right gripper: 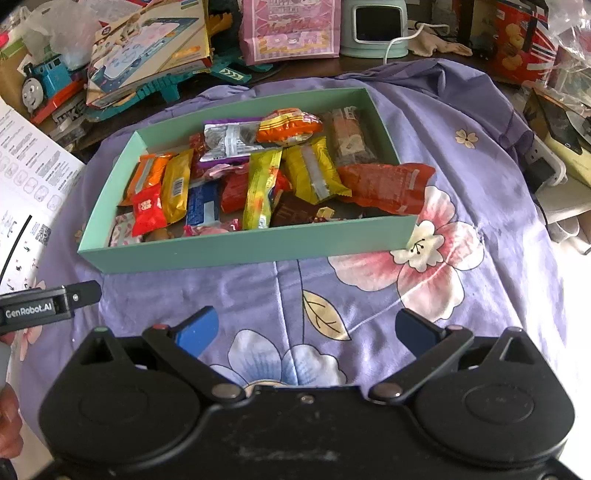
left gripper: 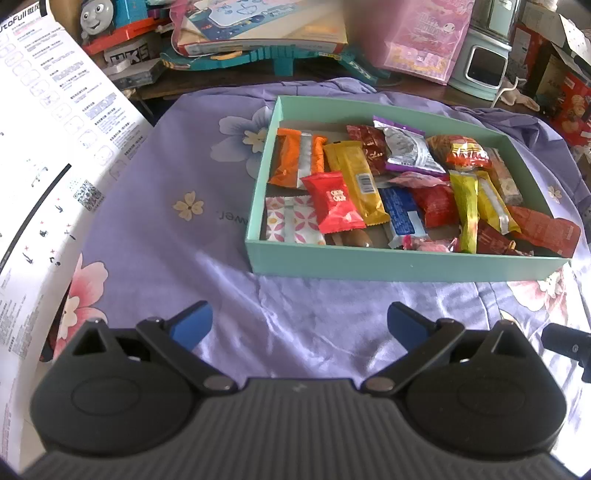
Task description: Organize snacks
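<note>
A shallow teal box sits on a purple floral cloth and holds several wrapped snacks: an orange pack, a red pack, a yellow bar, a silver-purple pouch and others. A red-orange wrapper hangs over the box's right rim. My left gripper is open and empty, in front of the box. My right gripper is open and empty, also in front of the box. Part of the left gripper shows at the left of the right wrist view.
Toys, a Thomas train, a pink bag, a mint appliance and boxes crowd the far table edge. A white printed carton stands at the left. Red tins lie at the far right.
</note>
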Available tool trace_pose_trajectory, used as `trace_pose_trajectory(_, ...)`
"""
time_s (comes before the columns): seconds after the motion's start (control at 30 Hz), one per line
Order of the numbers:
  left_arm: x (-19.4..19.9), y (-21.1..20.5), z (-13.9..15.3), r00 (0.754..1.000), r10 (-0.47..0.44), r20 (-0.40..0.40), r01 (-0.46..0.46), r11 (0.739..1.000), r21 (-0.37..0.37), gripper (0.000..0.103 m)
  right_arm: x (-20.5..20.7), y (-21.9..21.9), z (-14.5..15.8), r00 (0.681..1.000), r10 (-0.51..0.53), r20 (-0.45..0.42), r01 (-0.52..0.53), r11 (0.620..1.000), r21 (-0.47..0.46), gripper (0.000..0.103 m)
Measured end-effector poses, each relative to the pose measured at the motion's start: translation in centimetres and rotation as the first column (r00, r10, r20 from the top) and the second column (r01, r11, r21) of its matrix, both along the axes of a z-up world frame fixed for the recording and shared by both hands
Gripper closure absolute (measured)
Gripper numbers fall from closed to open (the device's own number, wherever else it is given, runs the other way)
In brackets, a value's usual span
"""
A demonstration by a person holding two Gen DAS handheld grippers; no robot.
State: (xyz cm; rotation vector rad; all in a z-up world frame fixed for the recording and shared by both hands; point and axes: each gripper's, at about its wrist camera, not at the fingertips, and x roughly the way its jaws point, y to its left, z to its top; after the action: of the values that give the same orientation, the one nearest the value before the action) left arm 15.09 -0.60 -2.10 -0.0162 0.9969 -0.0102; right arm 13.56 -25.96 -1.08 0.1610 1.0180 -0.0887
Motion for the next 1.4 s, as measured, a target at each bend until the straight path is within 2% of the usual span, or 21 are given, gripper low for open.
trace_pose_trajectory(1.07,-0.37,-0.06,0.46,1.000,-0.008,0.029,0.007,1.000,0.024,0.000,0.58,0.36,0.36,1.000,0.013,0.007,-0.013,1.000,-0.012,0.000)
trace_pose_trajectory(1.4,-0.36,-0.18,0.36,0.999,-0.038,0.023,0.037,0.999,0.022,0.000,0.86,0.51,0.38,1.000,0.017,0.006,-0.017,1.000,-0.015,0.000)
